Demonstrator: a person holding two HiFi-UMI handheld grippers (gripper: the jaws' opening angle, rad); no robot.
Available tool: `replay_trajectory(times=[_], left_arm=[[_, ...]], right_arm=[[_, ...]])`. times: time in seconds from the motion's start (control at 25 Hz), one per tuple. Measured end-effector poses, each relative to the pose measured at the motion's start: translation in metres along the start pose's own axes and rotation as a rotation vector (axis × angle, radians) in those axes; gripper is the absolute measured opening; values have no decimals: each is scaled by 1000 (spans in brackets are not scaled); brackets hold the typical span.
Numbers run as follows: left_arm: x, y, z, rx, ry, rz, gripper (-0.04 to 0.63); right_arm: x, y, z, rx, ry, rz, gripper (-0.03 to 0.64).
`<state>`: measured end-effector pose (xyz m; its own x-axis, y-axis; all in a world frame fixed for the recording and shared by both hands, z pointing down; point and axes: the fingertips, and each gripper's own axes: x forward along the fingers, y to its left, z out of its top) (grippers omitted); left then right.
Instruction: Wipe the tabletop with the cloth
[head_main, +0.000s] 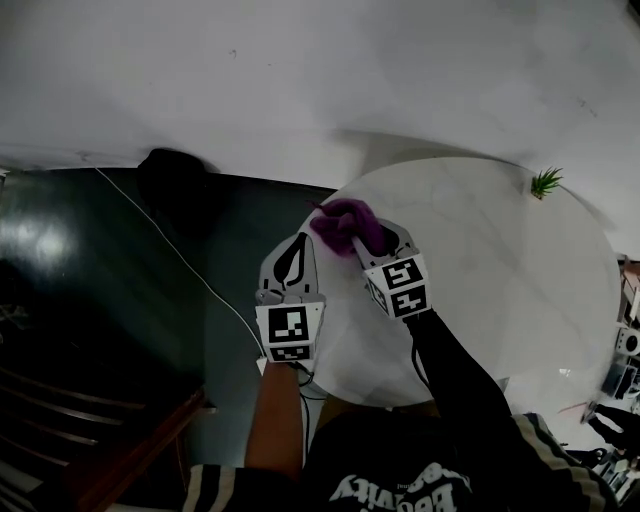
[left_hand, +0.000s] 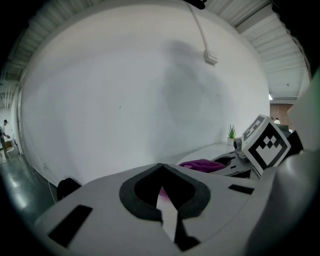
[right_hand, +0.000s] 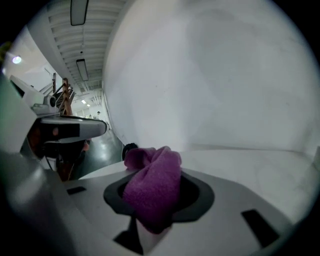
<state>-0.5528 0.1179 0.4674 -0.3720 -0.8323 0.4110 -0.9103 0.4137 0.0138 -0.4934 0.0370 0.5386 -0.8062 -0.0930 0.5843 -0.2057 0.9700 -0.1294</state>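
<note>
Gripping the purple cloth (head_main: 345, 225) in our right tongs (head_main: 362, 240), we find the bench (head_main: 500, 270) spreading toward frame right; left tongs (head_main: 302, 241) closed, empty.

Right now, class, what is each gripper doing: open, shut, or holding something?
Left gripper: shut, nothing between its jaws.
Right gripper: shut on the purple cloth.

The right gripper (head_main: 373, 246) holds a purple cloth (head_main: 343, 224) at the white round table's (head_main: 500, 290) left edge, the left gripper (head_main: 298, 250) just left of it, a plant (head_main: 545, 183) at the far right.
</note>
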Motion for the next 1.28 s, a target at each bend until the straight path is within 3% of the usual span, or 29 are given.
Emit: replay_trajectory(times=[0.4, 0.72, 1.0, 1.28], left_arm=[[21, -55, -11, 28, 8, -86, 0], [37, -92, 5, 50, 4, -73, 0], [53, -129, 17, 59, 7, -46, 0], [77, -199, 33, 87, -5, -77, 0]], right_arm=[[-23, -49, -13, 45, -8, -77, 138], [-40, -76, -19, 25, -11, -74, 138], [-72, -135, -24, 45, -19, -146, 138], [-120, -201, -45, 77, -32, -206, 138]])
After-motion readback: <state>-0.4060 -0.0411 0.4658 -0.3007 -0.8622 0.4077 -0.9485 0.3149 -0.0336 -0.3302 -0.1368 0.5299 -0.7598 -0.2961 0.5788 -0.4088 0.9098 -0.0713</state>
